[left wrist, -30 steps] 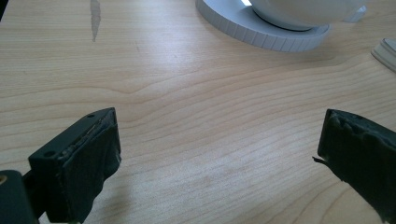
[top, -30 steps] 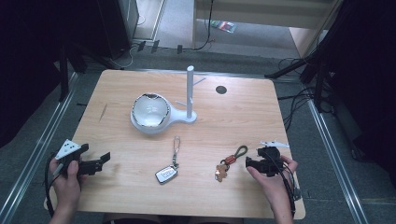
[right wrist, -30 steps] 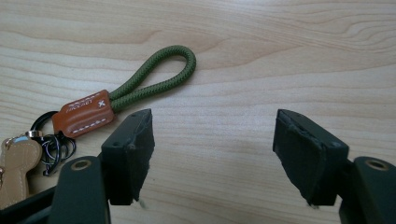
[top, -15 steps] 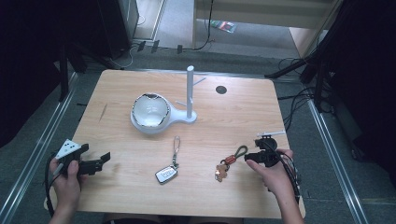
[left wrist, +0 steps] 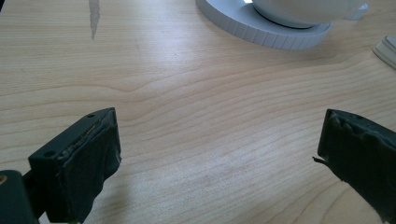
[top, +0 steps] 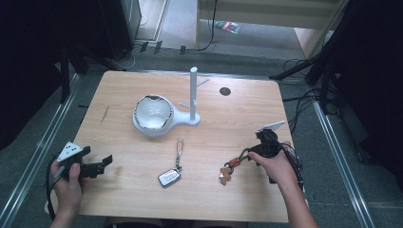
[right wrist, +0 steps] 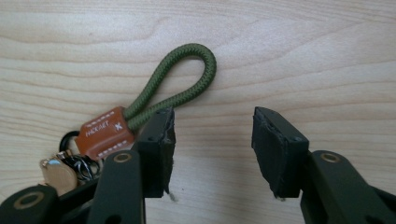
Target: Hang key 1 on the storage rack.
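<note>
A keychain lies on the wooden table: an olive-green cord loop (right wrist: 187, 74), a brown leather tag (right wrist: 100, 133) and a brass key (right wrist: 58, 172). In the high view this keychain (top: 232, 167) sits at the right front. My right gripper (right wrist: 212, 135) stands open low over the table; its left jaw sits beside the base of the loop, and bare wood lies between the jaws. From above, the right gripper (top: 256, 148) is just right of the loop. My left gripper (top: 103, 164) rests open at the left front, and in its own view the left gripper (left wrist: 217, 144) has bare wood between its jaws.
A white bowl (top: 153, 114) sits on a white stand with an upright post (top: 193, 92) at the table's middle back; its ribbed base (left wrist: 266, 28) lies ahead of the left gripper. A key fob on a strap (top: 169, 177) lies at the centre front. A dark round hole (top: 225, 91) marks the back right.
My right gripper has moved a little farther from the front edge and in toward the green loop. The left gripper and the objects have stayed put.
</note>
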{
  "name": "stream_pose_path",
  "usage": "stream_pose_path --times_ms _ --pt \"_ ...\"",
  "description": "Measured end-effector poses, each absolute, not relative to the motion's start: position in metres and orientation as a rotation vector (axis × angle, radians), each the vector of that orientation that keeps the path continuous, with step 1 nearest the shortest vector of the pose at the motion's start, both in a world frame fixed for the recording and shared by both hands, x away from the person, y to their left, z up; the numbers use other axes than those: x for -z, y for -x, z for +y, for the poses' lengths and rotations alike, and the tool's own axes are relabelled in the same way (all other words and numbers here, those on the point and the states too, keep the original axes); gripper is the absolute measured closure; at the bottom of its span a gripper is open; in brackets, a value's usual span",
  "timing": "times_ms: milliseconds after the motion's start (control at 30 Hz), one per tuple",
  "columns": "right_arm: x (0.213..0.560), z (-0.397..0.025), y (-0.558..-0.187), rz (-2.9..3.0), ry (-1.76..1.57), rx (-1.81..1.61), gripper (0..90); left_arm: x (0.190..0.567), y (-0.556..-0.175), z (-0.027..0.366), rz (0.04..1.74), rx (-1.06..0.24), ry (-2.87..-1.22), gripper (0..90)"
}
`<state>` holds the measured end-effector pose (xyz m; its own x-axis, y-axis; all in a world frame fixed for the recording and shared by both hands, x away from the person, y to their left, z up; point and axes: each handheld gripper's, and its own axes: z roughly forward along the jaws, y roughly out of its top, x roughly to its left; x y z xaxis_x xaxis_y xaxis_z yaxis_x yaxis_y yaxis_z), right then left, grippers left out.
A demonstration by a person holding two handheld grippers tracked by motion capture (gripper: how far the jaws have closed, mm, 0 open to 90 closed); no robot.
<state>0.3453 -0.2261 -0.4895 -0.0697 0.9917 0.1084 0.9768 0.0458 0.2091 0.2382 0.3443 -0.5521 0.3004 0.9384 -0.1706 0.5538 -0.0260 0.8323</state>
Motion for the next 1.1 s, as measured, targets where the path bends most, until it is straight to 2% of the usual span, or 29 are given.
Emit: stream_pose_path --times_ms 367,1100 --pt "0.492 -0.227 -0.366 2.190 -2.238 -0.329 58.3 0.552 -0.239 0.344 1.369 -0.552 -1.698 0.0" --pt "0.501 -0.216 -0.382 2.159 -2.306 -0.254 74.9 0.552 -0.239 0.344 1.370 -0.546 -1.699 0.0"
